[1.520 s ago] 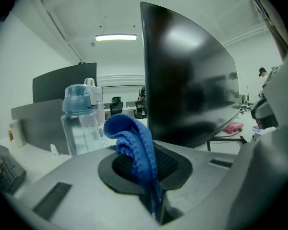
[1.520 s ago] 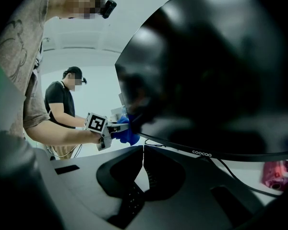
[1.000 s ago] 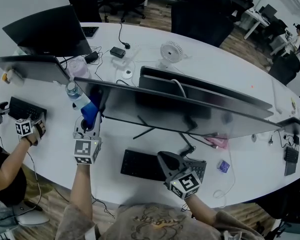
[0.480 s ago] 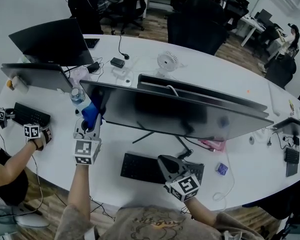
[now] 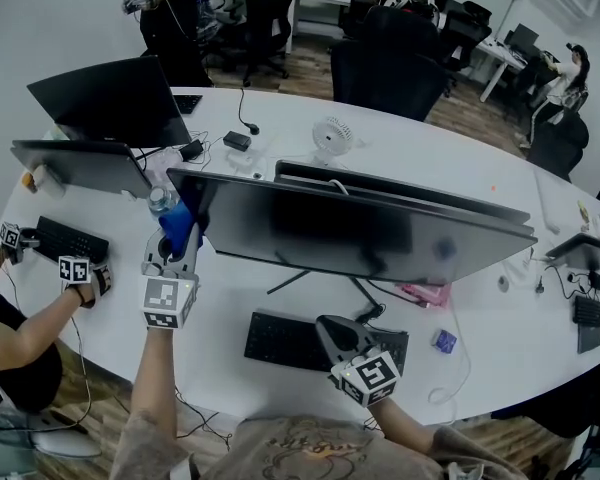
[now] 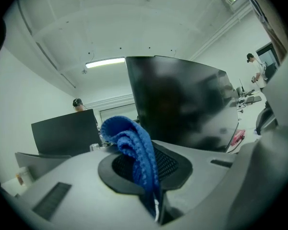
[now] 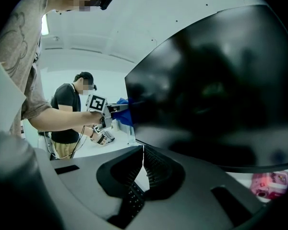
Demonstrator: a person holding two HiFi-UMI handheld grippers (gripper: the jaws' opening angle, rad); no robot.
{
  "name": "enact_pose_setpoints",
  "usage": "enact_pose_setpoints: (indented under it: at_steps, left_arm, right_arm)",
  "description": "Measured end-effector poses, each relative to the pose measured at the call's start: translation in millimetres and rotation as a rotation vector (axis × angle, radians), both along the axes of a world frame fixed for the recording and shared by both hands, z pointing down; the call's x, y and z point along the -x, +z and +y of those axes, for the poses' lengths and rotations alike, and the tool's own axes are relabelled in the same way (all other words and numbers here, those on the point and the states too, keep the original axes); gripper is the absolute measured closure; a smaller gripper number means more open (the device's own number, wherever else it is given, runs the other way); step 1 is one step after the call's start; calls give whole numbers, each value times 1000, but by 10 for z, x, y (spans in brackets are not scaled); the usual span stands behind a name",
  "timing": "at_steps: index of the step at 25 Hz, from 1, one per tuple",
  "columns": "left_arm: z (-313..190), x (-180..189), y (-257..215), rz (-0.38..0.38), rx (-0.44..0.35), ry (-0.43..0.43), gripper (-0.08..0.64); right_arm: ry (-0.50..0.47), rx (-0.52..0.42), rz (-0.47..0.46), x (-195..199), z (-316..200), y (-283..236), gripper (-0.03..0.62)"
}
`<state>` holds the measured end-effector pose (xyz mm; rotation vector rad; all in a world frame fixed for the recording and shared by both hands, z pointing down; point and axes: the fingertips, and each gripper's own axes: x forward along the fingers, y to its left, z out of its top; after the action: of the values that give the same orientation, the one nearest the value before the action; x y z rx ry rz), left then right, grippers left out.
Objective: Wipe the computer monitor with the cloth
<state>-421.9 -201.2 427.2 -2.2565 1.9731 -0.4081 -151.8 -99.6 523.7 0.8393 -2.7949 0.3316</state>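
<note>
Left gripper (image 5: 179, 240) jaws clamped on blue cloth (image 5: 177, 222), held up at left edge of the big dark computer monitor (image 5: 360, 233), water bottle (image 5: 161, 203) just beside. White table (image 5: 210, 303) below. Right gripper (image 5: 329, 324) jaws together, nothing between, low over black keyboard (image 5: 285, 338) in front of monitor.

Cool, even overhead light is filling the room, with a ceiling strip light (image 6: 104, 62) glowing brightly in the left gripper view. The dark monitor (image 5: 360, 233) is showing faint, smeared reflections. Both gripper views are bending strongly toward black corners, their nearest grey surfaces blurring.
</note>
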Motion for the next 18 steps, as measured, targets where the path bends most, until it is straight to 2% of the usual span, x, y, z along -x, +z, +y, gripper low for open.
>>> enact_pose_setpoints:
  at_steps: [4,18]
  left_arm:
    - [9,-19,-247,15,-48,0,513]
    - [29,-37,-854,-24,-153,12,514]
  right_arm:
    - [4,-5,-10,-20,34,-49,571]
    - [5,-36,-23,-43,149,-149,572]
